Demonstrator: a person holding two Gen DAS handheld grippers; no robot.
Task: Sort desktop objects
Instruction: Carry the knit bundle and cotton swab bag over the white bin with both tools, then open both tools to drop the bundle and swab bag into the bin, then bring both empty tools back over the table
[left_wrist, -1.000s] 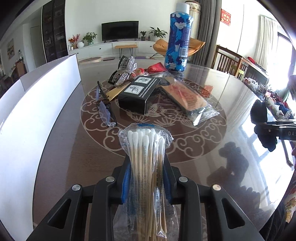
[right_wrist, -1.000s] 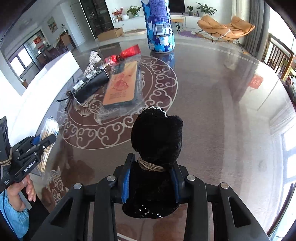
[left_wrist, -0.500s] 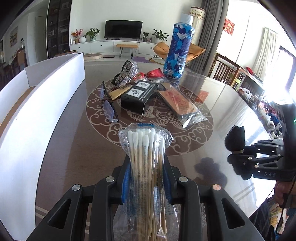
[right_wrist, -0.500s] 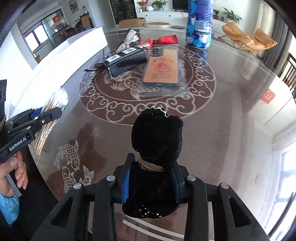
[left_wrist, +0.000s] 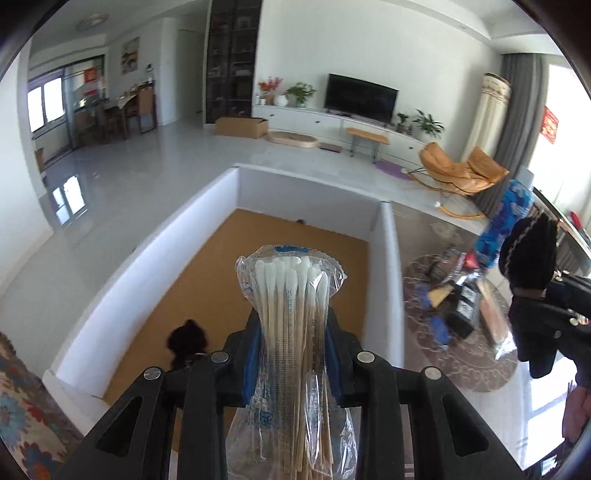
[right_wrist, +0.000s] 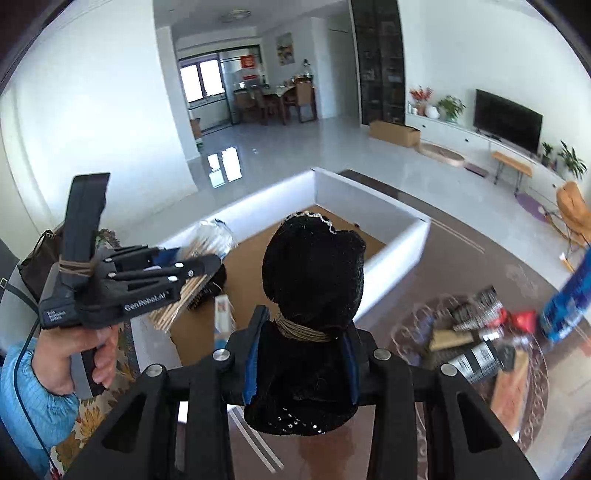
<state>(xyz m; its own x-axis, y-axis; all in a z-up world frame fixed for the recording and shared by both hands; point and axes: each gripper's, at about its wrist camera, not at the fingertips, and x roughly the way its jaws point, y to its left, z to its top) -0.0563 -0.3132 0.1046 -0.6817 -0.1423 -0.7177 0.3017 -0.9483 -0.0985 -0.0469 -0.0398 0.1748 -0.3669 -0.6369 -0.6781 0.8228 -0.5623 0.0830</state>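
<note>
Box (left_wrist: 384, 258): white walls, brown floor, open top; stands at the left edge of the table, seen from above in both views.
In the box: a dark fuzzy thing (left_wrist: 186, 341) lies on the floor near the close wall, partly hidden behind the left gripper; in the right wrist view a small white carton (right_wrist: 222, 314) also shows there.
Left gripper (left_wrist: 291, 347): clamped tight on the swabs, blue pads pressing the pack from both sides; it hangs above the box's inside.
Swabs (left_wrist: 290, 295): a clear bag of cotton swabs with wooden stems, white tips pointing away from the camera, upright between the left jaws, above the box floor.
Hand (right_wrist: 74, 350): grips the left gripper's handle, in a light blue sleeve, at the left of the right wrist view.
Right gripper (right_wrist: 303, 350): closed on the pouch at its tied neck, pads against both sides; it sits over the table just beside the box's near wall.
Pouch (right_wrist: 314, 273): black cloth, bound with tan cord, small beads low on the cloth; held upright in the right jaws.
Table (right_wrist: 406, 288): glossy dark top with a round scroll pattern.
Pile (right_wrist: 476, 332): black boxes, a flat tan packet and a red wrapper, blurred, on the pattern to the right of the box.
Bottle (right_wrist: 569, 302): blue and white, blurred, at the pile's far right.
</note>
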